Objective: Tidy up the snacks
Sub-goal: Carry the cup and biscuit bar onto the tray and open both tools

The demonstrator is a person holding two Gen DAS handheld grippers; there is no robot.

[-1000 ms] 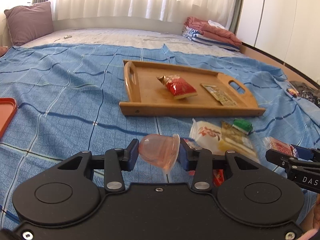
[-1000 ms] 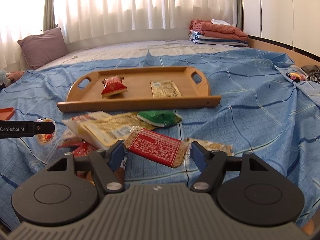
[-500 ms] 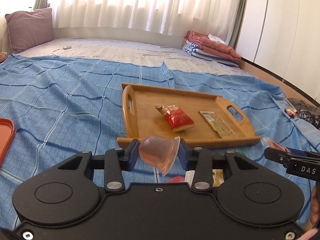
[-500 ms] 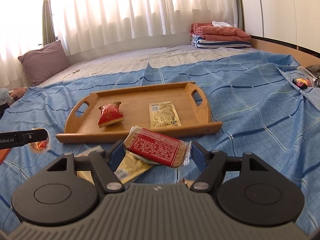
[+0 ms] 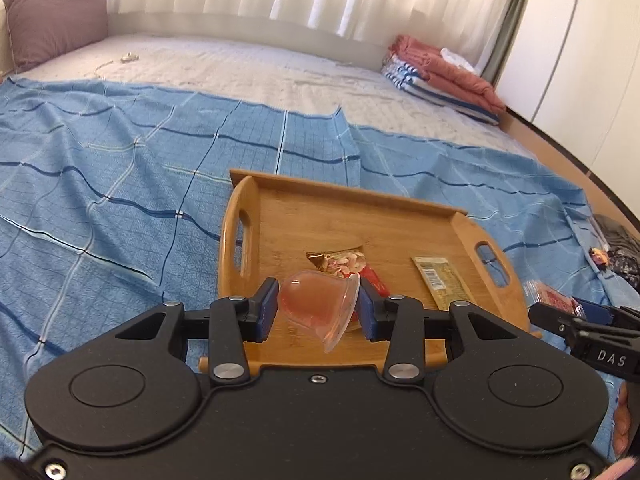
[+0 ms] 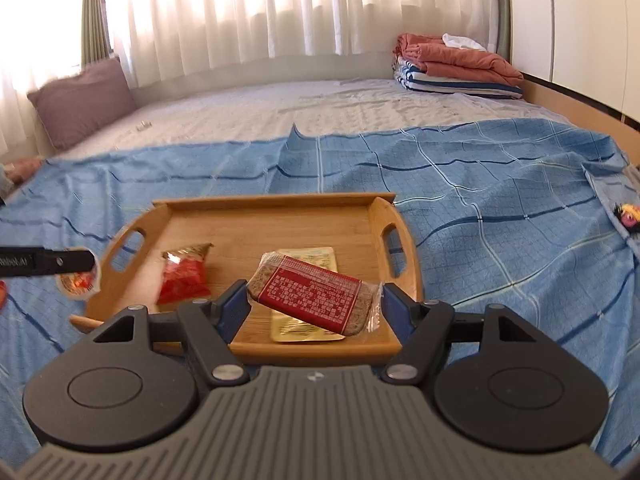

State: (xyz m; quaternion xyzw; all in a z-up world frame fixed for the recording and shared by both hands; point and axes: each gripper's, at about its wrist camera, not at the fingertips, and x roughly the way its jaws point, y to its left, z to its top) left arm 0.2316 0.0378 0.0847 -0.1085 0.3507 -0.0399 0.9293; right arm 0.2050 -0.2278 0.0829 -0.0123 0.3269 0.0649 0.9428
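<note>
A jelly cup (image 5: 316, 304) is clamped in the left gripper (image 5: 318, 306), a red-labelled bar (image 6: 312, 298) in the right gripper (image 6: 314, 304), both above the wooden tray (image 6: 276, 200); two packets are already placed, two deliveries pending

Ahead of me: blue checked bedspread (image 6: 500, 208) over the near half of the bed | pale bare mattress (image 6: 320, 108) beyond it | mauve pillow (image 6: 84, 100) far left | folded red and striped bedding stack (image 6: 456, 66) far right | sheer white curtains (image 6: 280, 8) lit from behind | white wardrobe doors (image 5: 592, 60) at right
</note>
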